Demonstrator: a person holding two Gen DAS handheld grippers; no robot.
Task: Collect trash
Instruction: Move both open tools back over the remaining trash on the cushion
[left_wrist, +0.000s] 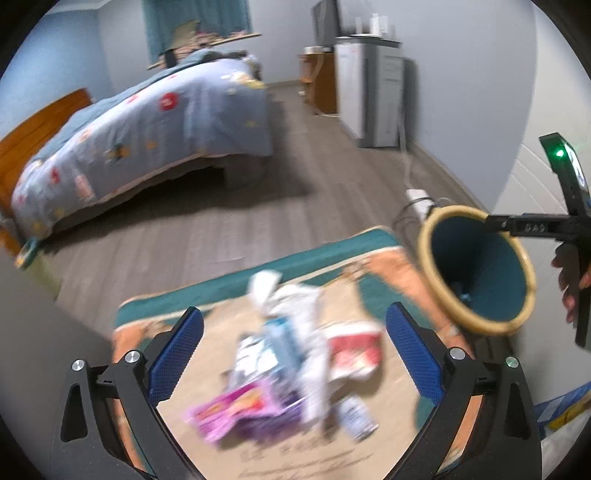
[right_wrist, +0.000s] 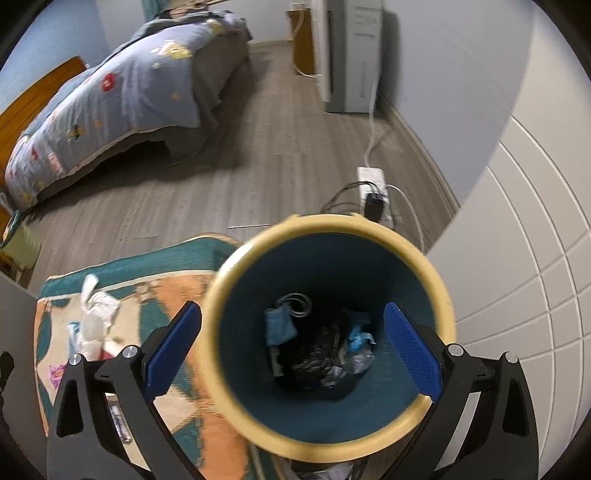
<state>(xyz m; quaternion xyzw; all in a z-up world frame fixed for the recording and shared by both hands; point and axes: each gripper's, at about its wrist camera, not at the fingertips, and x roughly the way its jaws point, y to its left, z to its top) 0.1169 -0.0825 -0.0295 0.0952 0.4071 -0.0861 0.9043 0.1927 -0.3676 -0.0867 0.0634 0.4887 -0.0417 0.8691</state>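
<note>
Trash pile (left_wrist: 291, 354) motion-blurred, labels unreadable

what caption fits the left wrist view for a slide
Open left gripper hovers over litter on a patterned rug, with a teal bin to the right.

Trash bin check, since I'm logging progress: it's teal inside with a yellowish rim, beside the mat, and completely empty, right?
Not empty. The right wrist view looks straight into the trash bin and shows crumpled black and blue trash at its bottom. The teal inside and yellowish rim are right.
</note>
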